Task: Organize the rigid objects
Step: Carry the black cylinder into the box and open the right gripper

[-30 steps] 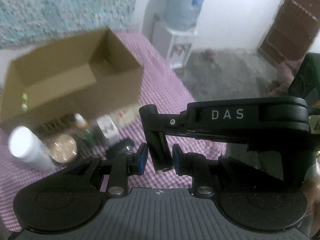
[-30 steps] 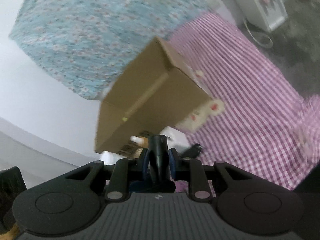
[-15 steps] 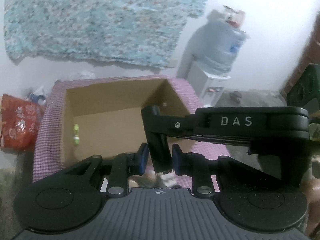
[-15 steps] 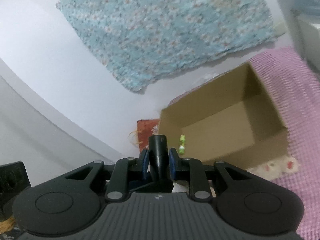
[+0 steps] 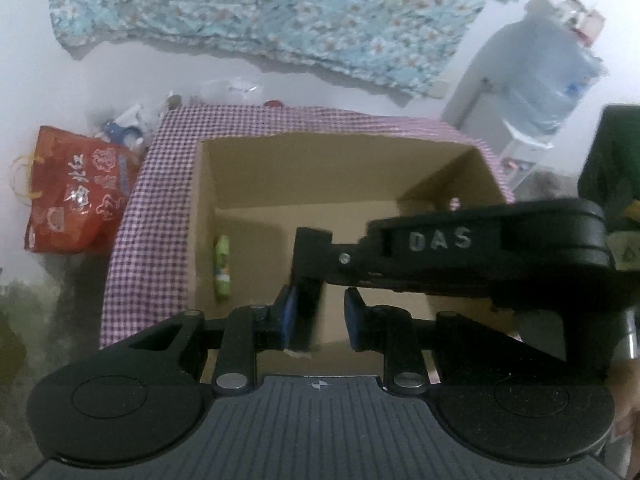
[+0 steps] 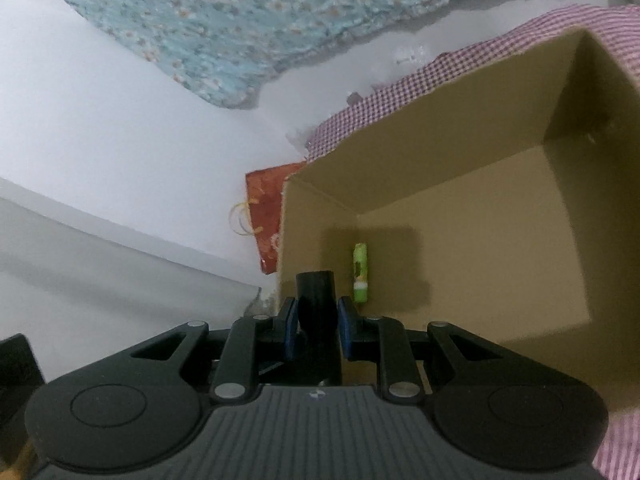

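Observation:
A black tool marked DAS (image 5: 480, 248) hangs over the open cardboard box (image 5: 448, 168). Its short black post stands between the pads of my left gripper (image 5: 318, 314), touching only the left pad, with a gap at the right pad. My right gripper (image 6: 317, 322) is shut on a black cylindrical handle (image 6: 316, 300), with its jaws over the box's (image 6: 460, 128) near left corner. A small green tube lies on the box floor by the left wall, in the left wrist view (image 5: 222, 266) and in the right wrist view (image 6: 360, 268).
The box stands on a table with a pink checked cloth (image 5: 160, 200). A red gift bag (image 5: 76, 192) stands left of the table. A water dispenser with a blue bottle (image 5: 548, 72) stands at the back right. A floral cloth (image 5: 280, 8) hangs on the wall.
Both grippers have moved over the box with the black tool, so I now look down into it. The left gripper's pads have widened, leaving a gap at the right pad.

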The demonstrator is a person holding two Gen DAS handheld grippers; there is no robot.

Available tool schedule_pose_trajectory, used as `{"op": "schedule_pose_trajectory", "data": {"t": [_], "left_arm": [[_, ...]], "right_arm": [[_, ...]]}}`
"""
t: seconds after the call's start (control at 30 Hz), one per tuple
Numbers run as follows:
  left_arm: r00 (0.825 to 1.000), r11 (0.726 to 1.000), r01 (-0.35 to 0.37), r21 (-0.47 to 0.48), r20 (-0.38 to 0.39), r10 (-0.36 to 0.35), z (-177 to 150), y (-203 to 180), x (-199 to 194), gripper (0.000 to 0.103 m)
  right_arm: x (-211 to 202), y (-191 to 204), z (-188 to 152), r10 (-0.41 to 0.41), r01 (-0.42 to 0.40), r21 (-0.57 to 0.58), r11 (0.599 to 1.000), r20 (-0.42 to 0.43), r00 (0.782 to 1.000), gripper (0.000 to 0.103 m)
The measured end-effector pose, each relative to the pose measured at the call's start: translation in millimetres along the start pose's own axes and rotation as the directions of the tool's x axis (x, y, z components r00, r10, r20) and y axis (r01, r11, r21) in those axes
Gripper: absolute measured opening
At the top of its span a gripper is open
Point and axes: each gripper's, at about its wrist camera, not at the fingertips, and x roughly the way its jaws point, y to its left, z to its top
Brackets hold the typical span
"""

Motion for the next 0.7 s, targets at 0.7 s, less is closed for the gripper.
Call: {"op": "schedule_pose_trajectory", "data": {"t": [0.7], "left_arm": [[0.993,0.997,0.081,-0.002,0.088,-0.080,-26.0,-13.5,-70.7,0.036]], "right_arm": [[-123.4,-6.1,-31.1,0.075,-0.071,-0.030,0.997,0.160,0.984,0.025]]}}
